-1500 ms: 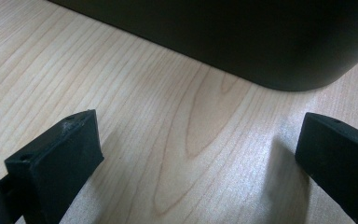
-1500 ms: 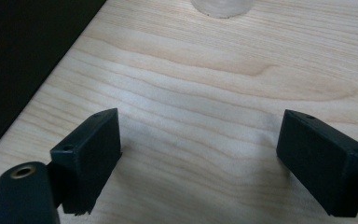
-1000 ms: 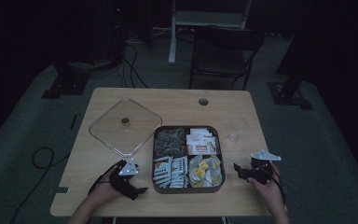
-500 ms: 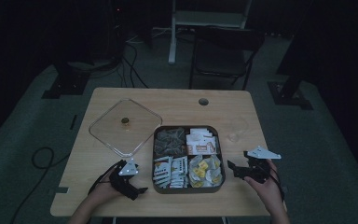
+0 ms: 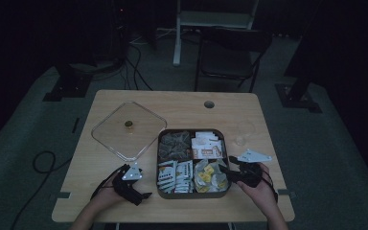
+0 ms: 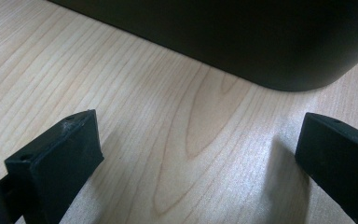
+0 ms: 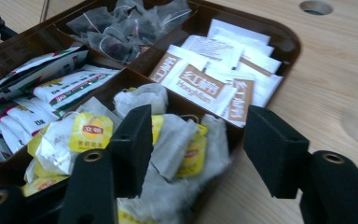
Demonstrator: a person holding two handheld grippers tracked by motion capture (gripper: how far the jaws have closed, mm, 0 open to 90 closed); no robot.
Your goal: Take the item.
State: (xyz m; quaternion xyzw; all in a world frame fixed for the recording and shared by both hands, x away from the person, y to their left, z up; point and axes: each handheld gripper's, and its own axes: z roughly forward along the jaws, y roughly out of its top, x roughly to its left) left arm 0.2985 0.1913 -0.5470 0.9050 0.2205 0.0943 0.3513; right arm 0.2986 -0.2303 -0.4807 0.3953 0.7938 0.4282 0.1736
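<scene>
Left gripper (image 5: 133,184), lower left, jaws released over bare worktop (image 5: 182,103), beside tray (image 5: 191,194). Yellow-tag tea bags (image 5: 210,175) sit in tray's lower-right compartment. Right gripper (image 5: 235,173), nearer hand, jaws half-parted and just been closing, nothing gripped; bags lie directly ahead, below jaws.

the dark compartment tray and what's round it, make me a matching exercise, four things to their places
Things:
1. yellow-tagged tea bags
2. brown and white sugar sachets
3. clear square lid with a small knob
4. dark mesh tea bags

Places:
A. tray's far left compartment
B. on the wooden table, left of the dark compartment tray
C. tray's near right compartment
D. tray's far right compartment

Pairs: 1-C, 2-D, 3-B, 4-A
</scene>
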